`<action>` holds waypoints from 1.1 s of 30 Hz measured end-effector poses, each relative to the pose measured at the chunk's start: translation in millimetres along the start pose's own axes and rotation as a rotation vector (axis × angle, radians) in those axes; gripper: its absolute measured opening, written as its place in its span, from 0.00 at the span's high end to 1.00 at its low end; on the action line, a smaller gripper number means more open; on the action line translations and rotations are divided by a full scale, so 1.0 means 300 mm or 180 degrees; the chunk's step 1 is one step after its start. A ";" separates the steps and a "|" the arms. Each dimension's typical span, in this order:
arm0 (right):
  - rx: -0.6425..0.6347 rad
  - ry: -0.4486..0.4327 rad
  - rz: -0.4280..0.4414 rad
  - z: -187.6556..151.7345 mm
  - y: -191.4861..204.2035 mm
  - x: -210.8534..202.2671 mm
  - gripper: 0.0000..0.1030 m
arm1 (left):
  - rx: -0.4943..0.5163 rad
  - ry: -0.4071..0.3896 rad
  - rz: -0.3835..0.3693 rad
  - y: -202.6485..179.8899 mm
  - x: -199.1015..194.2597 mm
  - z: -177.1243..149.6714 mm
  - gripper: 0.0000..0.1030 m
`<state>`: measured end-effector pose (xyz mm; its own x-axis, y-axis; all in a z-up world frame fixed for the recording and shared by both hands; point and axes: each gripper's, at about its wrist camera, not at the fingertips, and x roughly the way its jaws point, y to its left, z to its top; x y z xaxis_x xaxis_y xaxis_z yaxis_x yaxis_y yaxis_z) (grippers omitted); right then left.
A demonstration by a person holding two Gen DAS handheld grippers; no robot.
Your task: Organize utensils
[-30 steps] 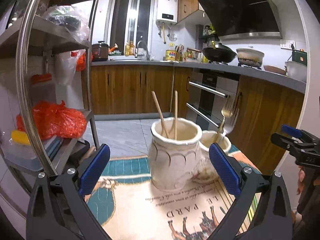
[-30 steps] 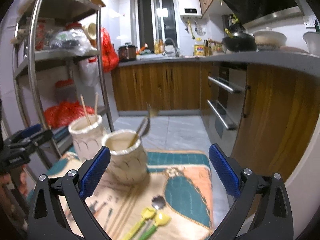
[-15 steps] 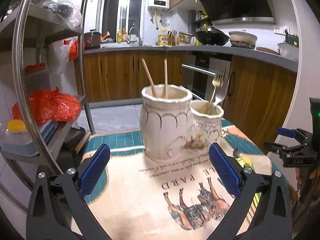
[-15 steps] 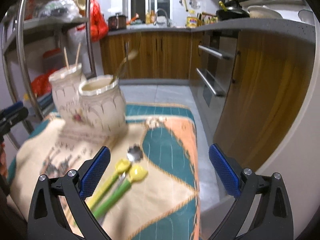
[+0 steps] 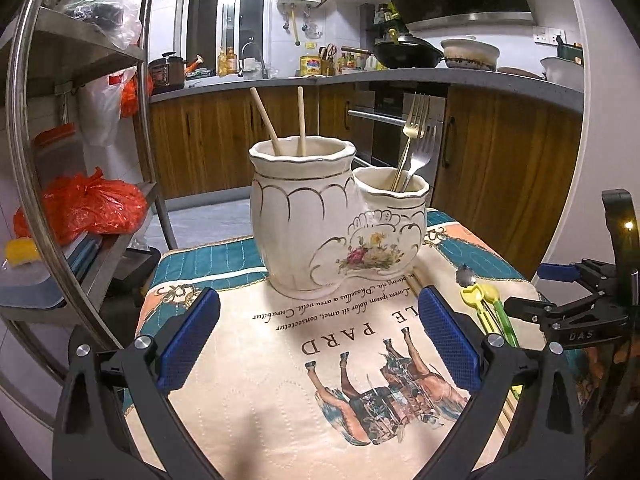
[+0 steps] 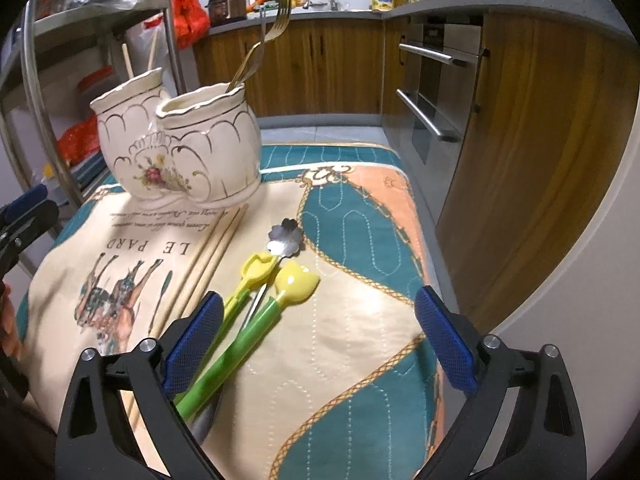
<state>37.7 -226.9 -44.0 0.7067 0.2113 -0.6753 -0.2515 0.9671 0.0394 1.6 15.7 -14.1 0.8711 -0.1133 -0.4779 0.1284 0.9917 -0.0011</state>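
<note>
While both grippers hang over the worktop (image 6: 344,360) with its printed horse cloth, nothing is actually grabbed. The right gripper (image 6: 316,340) has its blue fingers (image 6: 444,340) spread wide and they've just been closing a little, with only cloth between the tips; the two yellow-and-green plastic utensils (image 6: 256,308) and a small flower-headed metal spoon (image 6: 285,236) lie right by its left-hand finger, the green handles running under it, though I can't tell if they touch. A pair of loose chopsticks (image 6: 212,256) lies flat next to those. The left gripper (image 5: 316,340) is wide open too, pointed at the white double ceramic holder (image 5: 332,232), which stands upright further back on the cloth, apart from the fingers. Its taller pot has two wooden chopsticks (image 5: 300,120) sticking up, and the shorter pot has two forks (image 5: 414,140), tines up. From the left view the right gripper shows at the right edge, beside the yellow utensils.
</note>
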 end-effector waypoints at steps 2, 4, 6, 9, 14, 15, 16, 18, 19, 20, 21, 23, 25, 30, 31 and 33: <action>-0.0023 0.0024 0.0003 0.001 0.009 0.004 0.20 | -0.0011 0.0019 -0.0006 0.001 0.005 0.001 0.05; -0.0068 0.0059 -0.0004 0.001 0.022 0.009 0.29 | -0.0013 0.0021 -0.0011 0.001 0.006 0.000 0.05; -0.0086 0.0110 0.0020 0.002 0.033 0.014 0.40 | -0.0008 0.0019 -0.0022 -0.002 0.006 0.000 0.05; -0.0084 0.0165 0.0087 0.005 0.045 0.022 0.53 | 0.0015 0.0032 -0.0034 -0.010 0.009 0.000 0.05; -0.0030 0.0324 0.0214 0.003 0.058 0.039 0.64 | 0.0052 0.0062 -0.0081 -0.031 0.014 -0.003 0.05; 0.0007 0.0374 0.0233 -0.001 0.056 0.045 0.64 | 0.0065 0.0071 -0.0095 -0.040 0.016 -0.003 0.05; 0.0026 0.0370 0.0239 -0.003 0.054 0.045 0.65 | 0.0071 0.0080 -0.0109 -0.047 0.018 -0.004 0.05; 0.0041 0.0369 0.0250 -0.004 0.054 0.046 0.71 | 0.0099 0.0114 -0.0168 -0.070 0.025 -0.006 0.05; 0.0054 0.0369 0.0279 -0.005 0.053 0.048 0.76 | 0.0122 0.0135 -0.0178 -0.083 0.029 -0.009 0.05; 0.0062 0.0368 0.0298 -0.008 0.053 0.047 0.80 | 0.0166 0.0175 -0.0176 -0.101 0.037 -0.013 0.05; 0.0077 0.0364 0.0322 -0.008 0.048 0.048 0.83 | 0.0211 0.0215 -0.0176 -0.119 0.045 -0.017 0.05; 0.0089 0.0360 0.0357 -0.008 0.042 0.047 0.85 | 0.0268 0.0274 -0.0186 -0.148 0.055 -0.025 0.05; 0.0118 0.0352 0.0388 -0.005 0.034 0.045 0.88 | 0.0339 0.0376 -0.0176 -0.185 0.075 -0.033 0.05; 0.0142 0.0219 0.0377 0.006 0.006 0.020 0.90 | 0.0318 0.0683 -0.0264 -0.239 0.123 -0.060 0.05; 0.0150 0.0205 0.0378 0.007 -0.003 0.017 0.90 | 0.0304 0.0728 -0.0271 -0.242 0.129 -0.063 0.08; 0.0170 0.0162 0.0372 0.007 -0.023 0.007 0.90 | 0.0287 0.0817 -0.0273 -0.246 0.140 -0.069 0.18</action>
<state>42.2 -232.8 -44.1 0.6399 0.3167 -0.7001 -0.2936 0.9428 0.1582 18.9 -61.1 -52.4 0.7083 -0.1661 -0.6861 0.2479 0.9685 0.0215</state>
